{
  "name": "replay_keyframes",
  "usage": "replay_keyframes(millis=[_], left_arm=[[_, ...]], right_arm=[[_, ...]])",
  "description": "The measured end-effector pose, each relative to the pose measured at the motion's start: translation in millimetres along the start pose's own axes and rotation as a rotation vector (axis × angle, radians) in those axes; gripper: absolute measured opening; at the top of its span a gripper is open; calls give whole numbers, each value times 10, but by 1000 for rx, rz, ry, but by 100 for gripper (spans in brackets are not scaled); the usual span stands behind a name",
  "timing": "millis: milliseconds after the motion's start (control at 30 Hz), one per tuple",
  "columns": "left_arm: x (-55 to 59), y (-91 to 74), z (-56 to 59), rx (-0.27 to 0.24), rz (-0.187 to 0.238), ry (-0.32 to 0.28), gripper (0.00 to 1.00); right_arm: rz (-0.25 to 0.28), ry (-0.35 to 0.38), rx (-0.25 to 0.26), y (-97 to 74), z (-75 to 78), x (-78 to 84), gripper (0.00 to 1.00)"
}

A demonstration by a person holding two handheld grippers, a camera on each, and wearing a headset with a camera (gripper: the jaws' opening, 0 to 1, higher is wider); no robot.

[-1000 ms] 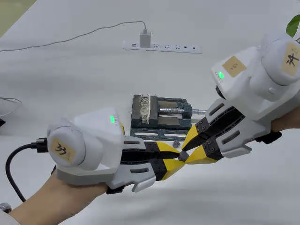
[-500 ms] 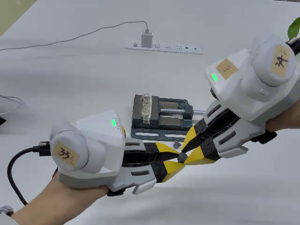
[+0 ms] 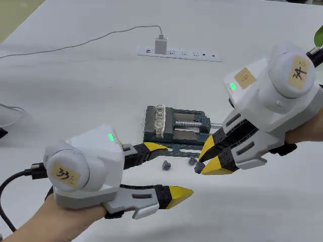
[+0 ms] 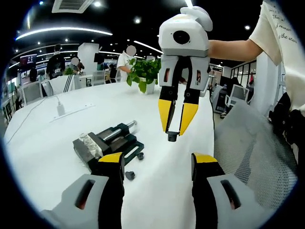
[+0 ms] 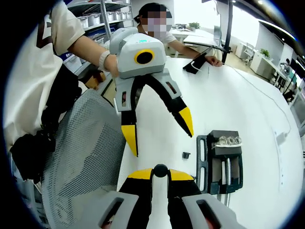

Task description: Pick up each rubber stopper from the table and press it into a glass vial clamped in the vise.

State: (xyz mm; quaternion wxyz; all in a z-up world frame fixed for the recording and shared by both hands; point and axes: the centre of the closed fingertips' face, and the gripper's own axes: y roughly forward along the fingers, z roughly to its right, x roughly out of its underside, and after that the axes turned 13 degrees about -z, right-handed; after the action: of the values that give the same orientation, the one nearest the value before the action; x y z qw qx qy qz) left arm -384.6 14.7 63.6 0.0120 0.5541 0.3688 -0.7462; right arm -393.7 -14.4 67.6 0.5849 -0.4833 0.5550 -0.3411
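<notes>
While small dark rubber stopper [image 5: 160, 170] is clamped between yellow tips of right gripper [image 3: 198, 166], near dark metal vise [image 3: 181, 135], left gripper [image 4: 158, 162] is held wide apart, empty. Stopper to be centred over clear glass vial [image 3: 160, 117], kept upright, pressed straight down; tilt to be avoided.

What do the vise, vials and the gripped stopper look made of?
The vise looks like metal: dark matte body, bright threaded screw. The vials are clear with glints, likely glass. The stopper in the right gripper is dull dark grey, no shine, consistent with rubber.
</notes>
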Motion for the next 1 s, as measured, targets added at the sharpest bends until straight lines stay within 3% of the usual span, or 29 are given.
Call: replay_keyframes(millis=[167, 233, 400, 533, 767, 1000], left_arm=[[45, -81, -192, -64, -3, -28, 71], [81, -103, -237, -72, -13, -46, 72], [154, -161, -335, -112, -29, -60, 84], [193, -203, -378, -124, -36, -73, 86], [275, -233, -463, -149, -58, -100, 99], [298, -242, -487, -146, -64, -110, 99]], right_arm=[[-4, 3, 17, -8, 97, 18, 7], [-9, 3, 23, -11, 133, 22, 7], [-34, -25, 31, -37, 220, 18, 7], [-54, -50, 43, -59, 349, 8, 7], [-95, -116, 83, -148, 629, -47, 7], [-120, -175, 111, -207, 887, -120, 7]])
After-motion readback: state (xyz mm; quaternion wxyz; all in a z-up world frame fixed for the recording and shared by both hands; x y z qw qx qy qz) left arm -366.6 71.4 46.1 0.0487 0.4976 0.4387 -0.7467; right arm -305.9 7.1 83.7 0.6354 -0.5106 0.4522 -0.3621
